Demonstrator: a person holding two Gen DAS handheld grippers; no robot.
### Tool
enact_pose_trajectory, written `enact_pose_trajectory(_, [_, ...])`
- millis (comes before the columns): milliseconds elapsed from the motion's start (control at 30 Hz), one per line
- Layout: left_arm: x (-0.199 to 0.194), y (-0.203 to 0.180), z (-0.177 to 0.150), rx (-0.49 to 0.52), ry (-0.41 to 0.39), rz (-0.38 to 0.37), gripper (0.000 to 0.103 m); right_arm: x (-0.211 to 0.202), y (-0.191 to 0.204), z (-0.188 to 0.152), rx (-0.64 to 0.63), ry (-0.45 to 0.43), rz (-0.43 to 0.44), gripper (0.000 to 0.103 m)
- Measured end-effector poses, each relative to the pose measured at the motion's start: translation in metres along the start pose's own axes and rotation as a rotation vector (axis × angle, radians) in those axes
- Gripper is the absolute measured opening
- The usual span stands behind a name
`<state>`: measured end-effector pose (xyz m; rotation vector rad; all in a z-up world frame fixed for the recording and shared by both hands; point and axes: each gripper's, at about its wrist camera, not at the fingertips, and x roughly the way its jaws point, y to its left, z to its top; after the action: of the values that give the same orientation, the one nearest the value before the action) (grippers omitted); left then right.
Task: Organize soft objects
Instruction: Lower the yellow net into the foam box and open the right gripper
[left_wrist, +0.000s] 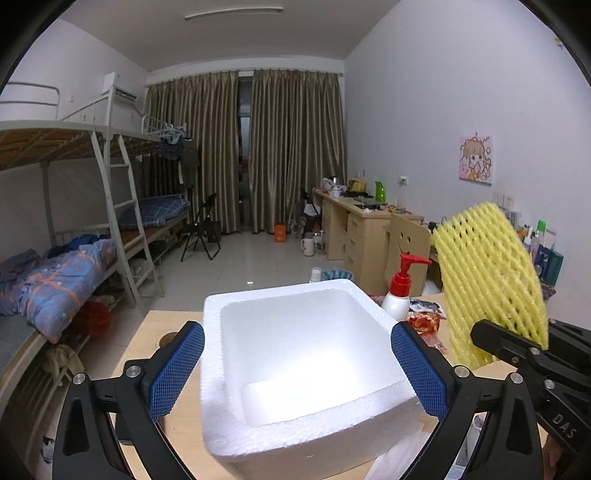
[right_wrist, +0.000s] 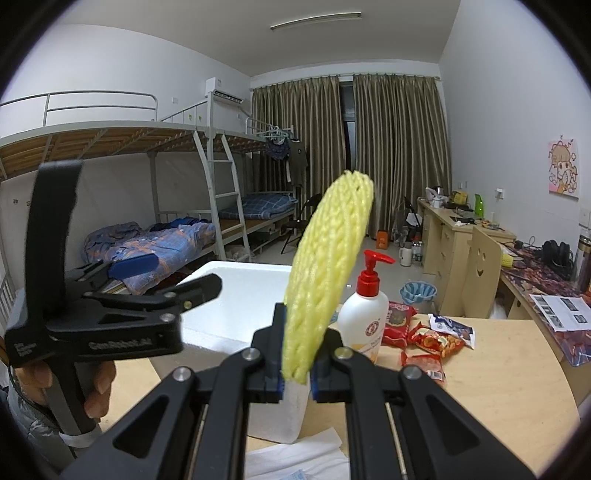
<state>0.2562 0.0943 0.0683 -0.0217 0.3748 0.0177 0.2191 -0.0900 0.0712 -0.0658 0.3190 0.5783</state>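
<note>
An empty white foam box stands on the wooden table. My left gripper is open wide, with one blue pad at each side of the box; I cannot tell whether they touch its walls. From the right wrist view the left gripper reaches over the box. My right gripper is shut on the lower end of a yellow foam net sleeve, which stands upright and leans slightly right. In the left wrist view the sleeve and right gripper are right of the box.
A white lotion bottle with a red pump stands just behind the sleeve, with several snack packets to its right. White paper lies at the table's near edge. A hand holds the left gripper's handle. Bunk beds left, desks right.
</note>
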Motion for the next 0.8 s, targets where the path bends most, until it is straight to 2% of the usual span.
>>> enact_pose_trajectory(233, [-0.020, 0.013, 0.001, -0.001, -0.039, 0.029, 0.101, 0.003, 0.005, 0.004, -0.008, 0.005, 0.005, 0.013])
enact_pose_trajectory(800, [-0.041, 0.047, -0.005, -0.017, -0.055, 0.094, 0.101, 0.029, 0.025, 0.015, -0.020, 0.032, 0.039, 0.013])
